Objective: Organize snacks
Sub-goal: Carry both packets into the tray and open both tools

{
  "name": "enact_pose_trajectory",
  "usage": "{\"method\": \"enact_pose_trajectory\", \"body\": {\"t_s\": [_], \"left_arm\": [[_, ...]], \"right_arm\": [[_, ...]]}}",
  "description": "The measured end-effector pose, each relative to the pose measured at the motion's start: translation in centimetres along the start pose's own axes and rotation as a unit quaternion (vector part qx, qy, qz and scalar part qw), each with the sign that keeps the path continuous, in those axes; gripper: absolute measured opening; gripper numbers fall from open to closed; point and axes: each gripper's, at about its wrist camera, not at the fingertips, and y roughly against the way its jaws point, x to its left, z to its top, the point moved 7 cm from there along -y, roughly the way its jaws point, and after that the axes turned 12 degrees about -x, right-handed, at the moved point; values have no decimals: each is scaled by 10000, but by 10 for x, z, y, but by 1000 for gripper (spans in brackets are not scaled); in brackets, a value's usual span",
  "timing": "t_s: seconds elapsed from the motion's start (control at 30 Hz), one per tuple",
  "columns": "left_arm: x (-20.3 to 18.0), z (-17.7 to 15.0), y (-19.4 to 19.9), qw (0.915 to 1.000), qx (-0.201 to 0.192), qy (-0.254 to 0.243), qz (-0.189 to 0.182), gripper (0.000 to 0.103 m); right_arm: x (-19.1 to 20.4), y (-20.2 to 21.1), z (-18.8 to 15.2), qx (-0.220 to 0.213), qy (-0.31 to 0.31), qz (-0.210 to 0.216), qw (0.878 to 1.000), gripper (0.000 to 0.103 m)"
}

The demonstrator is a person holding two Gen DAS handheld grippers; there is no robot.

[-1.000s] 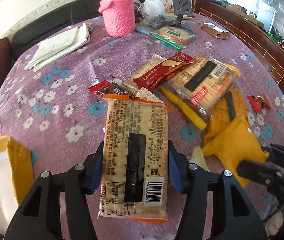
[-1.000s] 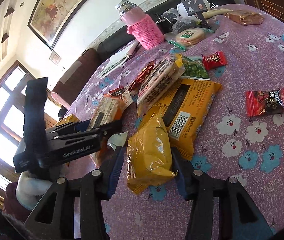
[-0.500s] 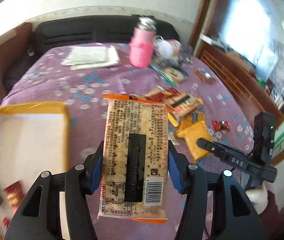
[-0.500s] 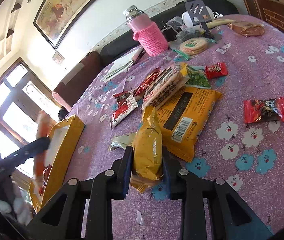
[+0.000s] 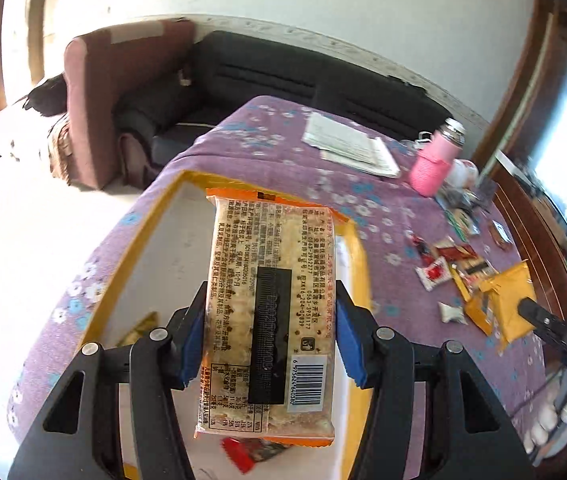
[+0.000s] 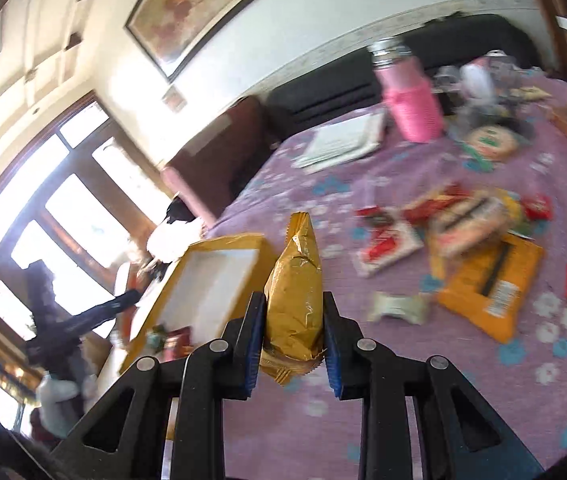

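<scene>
Left wrist view shows my left claw point(image 5: 269, 338) closed on a long cracker packet point(image 5: 269, 312). Both blue pads point(image 5: 193, 344) press on the long sides of the packet, so the jaws stand about as wide as the packet. The packet lies flat between them, with its barcode near the camera and its orange end pointing away. I hold it above a yellow box point(image 5: 145, 232) with a white inside, which stands near the left edge of the tabletop point(image 5: 267, 136) with its purple flowered cloth. A small red wrapper point(image 5: 243, 452) lies in the box, under the near end of the packet. Further right on the cloth I see a pink bottle point(image 5: 433, 164) and a group of loose snacks point(image 5: 459, 264).

Right wrist view shows my right claw point(image 6: 293, 340) closed on a gold snack bag point(image 6: 293, 300). The jaws are narrow here and squeeze the lower part of the bag, which stands upright above the fingers. It is in the air above the cloth, just beside the yellow box point(image 6: 243, 242) at its left. To the right, a flat orange packet point(image 6: 491, 288) and other snacks point(image 6: 387, 240) lie on the cloth, blurred.
</scene>
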Motion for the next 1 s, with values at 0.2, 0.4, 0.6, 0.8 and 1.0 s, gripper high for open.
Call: {"method": "enact_pose_trajectory", "body": {"t_s": [0.2,0.4,0.6,0.8,1.0], "left_arm": [[44,1,-26,9984,172,376,380,55],[70,-4,-55,9961,439,612,465,55],[82,-10,-66,9949,605,675,435,55],[77,-6,-58,9964,474,656,267,55],[64,4,-26,9975,168,510,457,66]], "right_arm": [[73,-70,-17,707,102,429,9965,27],[111,-146,-56,1342,-44,516,9896,26],[120,-198,-89,1742,-117,401,9838,26],[129,-210,-100,1790,127,292,9833,30],[129,-189,-84,1526,233,265,9877,39]]}}
